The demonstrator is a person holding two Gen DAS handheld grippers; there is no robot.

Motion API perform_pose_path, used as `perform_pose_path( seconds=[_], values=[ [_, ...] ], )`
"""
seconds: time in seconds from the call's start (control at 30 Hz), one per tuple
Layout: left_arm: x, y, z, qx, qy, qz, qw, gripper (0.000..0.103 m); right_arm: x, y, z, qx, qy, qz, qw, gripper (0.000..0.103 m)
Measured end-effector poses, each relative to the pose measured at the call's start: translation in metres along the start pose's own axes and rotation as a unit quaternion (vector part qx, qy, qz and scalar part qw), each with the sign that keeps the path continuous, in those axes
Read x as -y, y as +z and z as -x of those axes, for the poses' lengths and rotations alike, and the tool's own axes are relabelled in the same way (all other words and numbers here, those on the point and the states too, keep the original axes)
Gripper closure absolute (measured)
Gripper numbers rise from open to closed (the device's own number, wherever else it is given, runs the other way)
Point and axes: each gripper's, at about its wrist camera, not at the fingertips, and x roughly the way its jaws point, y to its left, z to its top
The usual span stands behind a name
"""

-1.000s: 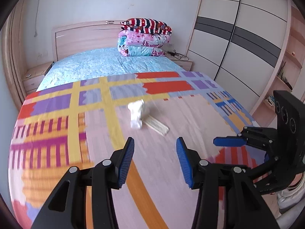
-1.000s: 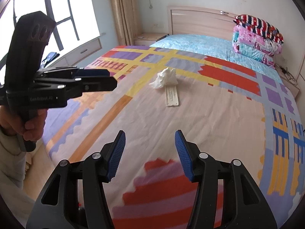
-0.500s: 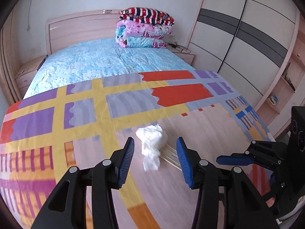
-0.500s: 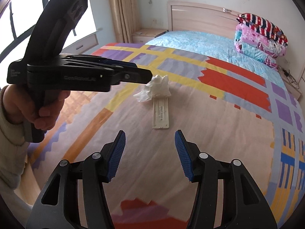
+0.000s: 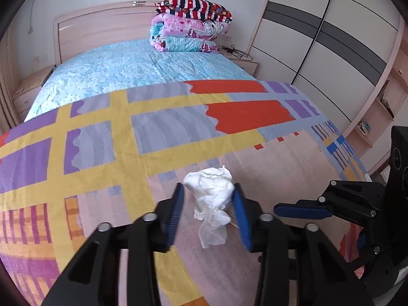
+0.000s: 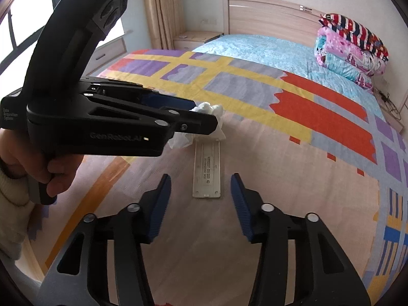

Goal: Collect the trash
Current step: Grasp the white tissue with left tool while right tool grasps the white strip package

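A crumpled white tissue (image 5: 211, 188) lies on the patterned blanket (image 5: 102, 153) near the foot of the bed, with a flat white plastic strip (image 6: 207, 170) just beside it. The left gripper (image 5: 207, 211) straddles the tissue, its jaws closing around the wad; the right pad seems to meet the paper, the left pad stands just clear. A second ago the tissue lay well ahead of those jaws, which were wider. The right gripper (image 6: 200, 201) has also come closer: the strip, once far up the blanket, now sits just ahead of its closing jaws, nothing held between them. A hand (image 6: 54, 173) grips the left tool's handle. Bare blanket stretches on all sides of both items, the bed's edges well apart from them. Beyond lie a blue sheet (image 5: 127, 71), folded quilts (image 5: 188, 28) at the headboard and a sliding wardrobe (image 5: 331, 51).
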Motion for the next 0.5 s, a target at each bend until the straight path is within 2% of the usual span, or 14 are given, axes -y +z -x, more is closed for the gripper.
perform_pose_path(
  seconds=[0.13,0.2,0.5],
  values=[
    [0.0,-0.001,-0.004,-0.002,-0.011,0.003,0.9999,0.079,0.002,0.001,0.0,0.003,-0.014,-0.002,1.0,0.068],
    [-0.001,-0.001,-0.002,0.0,-0.01,0.003,0.9999,0.085,0.003,0.001,0.0,0.003,-0.027,-0.001,1.0,0.079],
    [-0.004,-0.006,0.028,0.02,0.014,0.019,0.9995,0.087,-0.002,-0.001,0.007,0.011,-0.038,0.006,0.999,0.08]
  ],
)
